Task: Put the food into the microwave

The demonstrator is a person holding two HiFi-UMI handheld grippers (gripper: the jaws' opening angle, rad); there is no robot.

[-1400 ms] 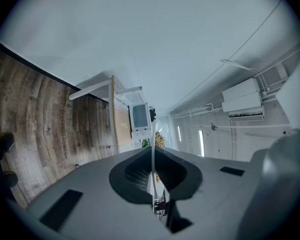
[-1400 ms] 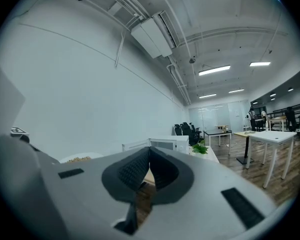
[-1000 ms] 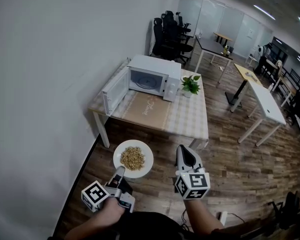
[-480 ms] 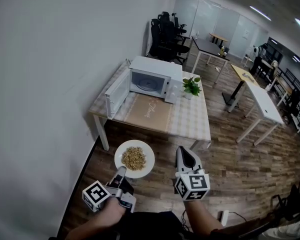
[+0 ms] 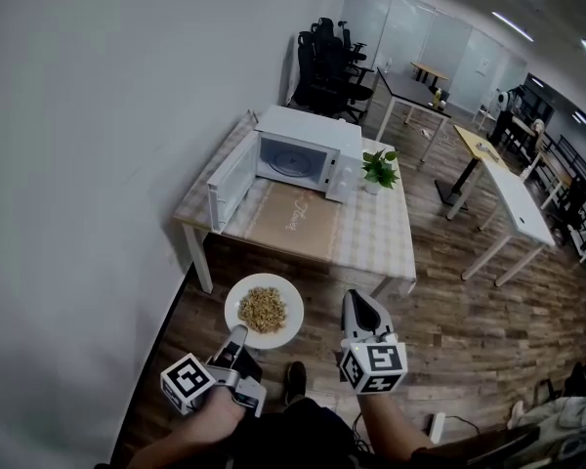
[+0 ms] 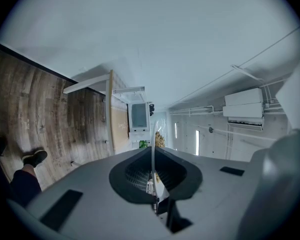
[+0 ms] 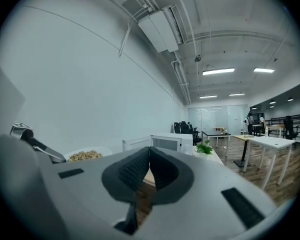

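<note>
A white plate (image 5: 264, 311) heaped with brown food (image 5: 261, 309) hangs level over the wooden floor. My left gripper (image 5: 236, 338) is shut on its near rim. In the left gripper view the plate's rim (image 6: 153, 144) runs edge-on between the pads, with the food (image 6: 160, 140) beyond. My right gripper (image 5: 356, 306) floats beside the plate, to its right, shut and holding nothing. Ahead, the white microwave (image 5: 308, 154) stands on the table (image 5: 371, 237) with its door (image 5: 232, 179) swung wide to the left. The right gripper view shows the microwave (image 7: 166, 142) and the food (image 7: 83, 155).
A small potted plant (image 5: 376, 167) stands right of the microwave, and a tan mat (image 5: 293, 218) lies in front of it. The white wall runs along the left. Desks (image 5: 513, 198) and black chairs (image 5: 327, 66) fill the room's far right. A shoe (image 5: 294, 381) shows below.
Both grippers and the plate have drifted a little toward the table, which sits slightly nearer in view. A shoe has appeared between my arms. Both grips look unchanged.
</note>
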